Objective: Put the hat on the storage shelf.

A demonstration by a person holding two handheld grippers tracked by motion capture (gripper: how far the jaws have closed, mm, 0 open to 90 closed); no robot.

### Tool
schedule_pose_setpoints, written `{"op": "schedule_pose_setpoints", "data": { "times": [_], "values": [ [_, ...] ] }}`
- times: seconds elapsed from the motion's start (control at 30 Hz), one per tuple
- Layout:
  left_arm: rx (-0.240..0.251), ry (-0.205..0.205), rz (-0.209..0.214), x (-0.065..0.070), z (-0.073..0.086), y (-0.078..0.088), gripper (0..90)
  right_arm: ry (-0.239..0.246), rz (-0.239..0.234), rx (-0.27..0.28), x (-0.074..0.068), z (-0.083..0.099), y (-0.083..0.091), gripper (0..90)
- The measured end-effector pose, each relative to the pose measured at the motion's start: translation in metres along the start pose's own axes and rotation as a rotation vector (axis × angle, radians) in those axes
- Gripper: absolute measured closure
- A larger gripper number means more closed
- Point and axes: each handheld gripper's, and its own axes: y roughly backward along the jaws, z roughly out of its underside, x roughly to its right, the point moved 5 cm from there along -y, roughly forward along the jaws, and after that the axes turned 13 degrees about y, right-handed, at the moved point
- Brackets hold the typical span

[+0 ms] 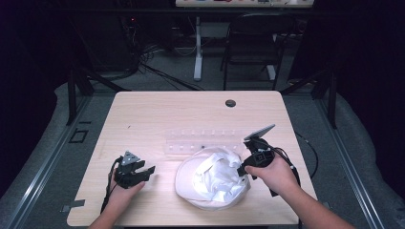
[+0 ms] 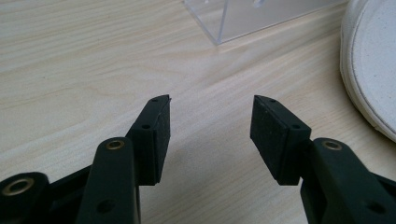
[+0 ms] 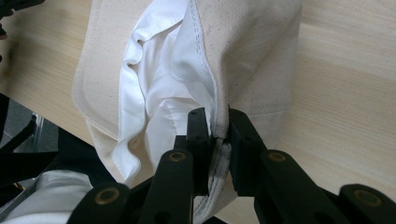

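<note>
- Dark surroundings frame a pale wooden worktop (image 1: 157, 109), with a folding chair (image 1: 253, 43) and loose cables on the floor beyond its far edge.
- We see a cream hat (image 1: 210, 179) lying upside down near the front of the worktop, right of centre, its white lining (image 1: 215, 171) bunched up inside.
- Our right claw (image 1: 242, 167) reaches the hat's right rim from above in the high view; the right gripper view brings us closer, where that right claw (image 3: 219, 133) is pressed together on the seam where the cream cloth (image 3: 252, 51) meets the white lining (image 3: 154, 84).
- Just behind the hat we see a clear plastic rack (image 1: 203, 140); the left gripper view gives us one corner of it (image 2: 233, 18) standing on the wood.
- Our left claw (image 1: 143, 171) sits low over the worktop, left of the hat and apart from it; in its own view this claw (image 2: 210, 135) is spread wide with bare wood between the pads, and the hat's rounded brim (image 2: 369, 70) shows at the right edge.
- Both hands (image 1: 274, 174) hold the grippers from the near side.
</note>
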Motion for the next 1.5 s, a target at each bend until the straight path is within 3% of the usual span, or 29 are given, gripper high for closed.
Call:
{"op": "schedule_pose_setpoints", "data": {
  "times": [0.07,0.2,0.37,0.4,0.43,0.47,0.63,0.67,0.73,0.77,1.1,1.23,1.33,1.5],
  "values": [
    [0.0,0.003,0.0,0.0,0.0,0.0,48.4,0.02,-0.001,-0.025,-0.002,-0.003,0.005,80.6],
    [-0.001,0.002,0.0,0.0,0.0,0.0,48.3,-0.007,0.003,-0.015,-0.01,-0.01,0.009,80.4],
    [0.002,0.002,0.003,0.0,0.0,0.0,48.4,0.024,0.042,-0.07,-0.016,-0.017,0.015,80.5],
    [0.002,0.003,0.003,0.0,0.0,0.0,48.4,0.008,0.052,-0.06,-0.018,-0.018,0.014,80.5],
    [0.002,0.003,0.003,0.0,0.0,0.0,48.4,0.027,0.053,-0.094,-0.018,-0.019,0.016,80.5],
    [0.001,0.003,0.004,0.0,0.0,0.0,48.4,0.01,0.068,-0.074,-0.02,-0.021,0.015,80.5],
    [0.003,0.004,0.004,0.0,0.0,0.0,48.4,0.014,0.083,-0.118,-0.022,-0.025,0.019,80.6],
    [0.001,0.003,0.005,0.0,0.0,0.0,48.3,-0.009,0.091,-0.099,-0.024,-0.027,0.018,80.6],
    [0.001,0.003,0.001,0.0,0.0,0.0,48.3,0.007,0.093,-0.132,-0.023,-0.028,0.022,80.7],
    [-0.016,0.001,0.01,0.0,0.0,0.001,48.4,-0.014,0.098,-0.107,-0.025,-0.03,0.021,80.7],
    [-0.021,0.0,0.006,0.0,0.0,0.001,48.4,-0.028,0.109,-0.117,-0.028,-0.037,0.038,81.1],
    [-0.005,0.002,0.004,0.0,0.0,0.0,48.4,-0.05,0.075,-0.108,-0.031,-0.041,0.047,81.1],
    [-0.006,0.003,0.004,0.0,0.0,0.0,48.4,-0.054,0.09,-0.109,-0.033,-0.043,0.054,81.1],
    [-0.006,0.005,0.005,0.001,0.0,0.0,48.4,-0.053,0.071,-0.094,-0.037,-0.047,0.066,81.1]
  ]
}}
